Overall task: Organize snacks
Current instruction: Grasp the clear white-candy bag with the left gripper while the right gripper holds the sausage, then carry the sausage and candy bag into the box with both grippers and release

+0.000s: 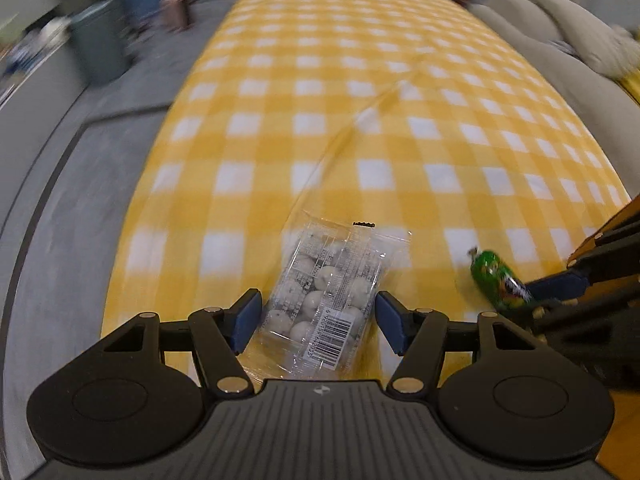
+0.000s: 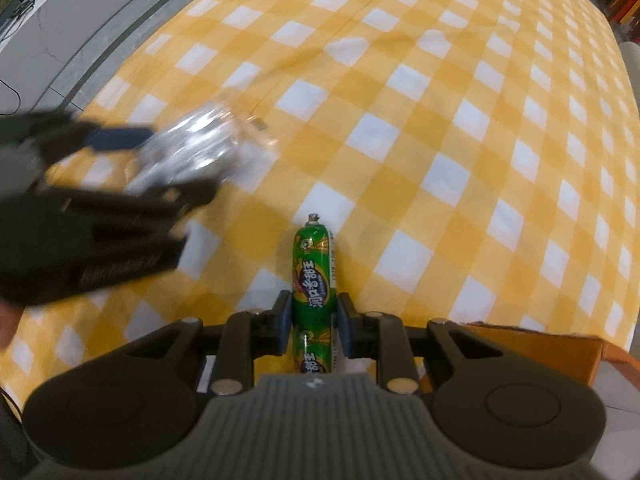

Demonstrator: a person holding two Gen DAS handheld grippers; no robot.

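Observation:
A clear bag of pale round sweets (image 1: 320,280) with a barcode label sits between the blue pads of my left gripper (image 1: 319,313), which is shut on its two long edges just above the yellow checked tablecloth (image 1: 360,100). The right wrist view shows that left gripper (image 2: 160,164) and the bag (image 2: 200,144) blurred at the left. My right gripper (image 2: 314,312) is shut on a green sausage stick (image 2: 314,260), which points away over the cloth. In the left wrist view the sausage (image 1: 500,280) and right gripper (image 1: 538,298) are at the right.
An orange cardboard box (image 2: 540,348) stands at the near right edge beside the right gripper. A beige sofa (image 1: 560,40) runs along the table's far right side. Grey floor and a grey bin (image 1: 100,48) lie to the left.

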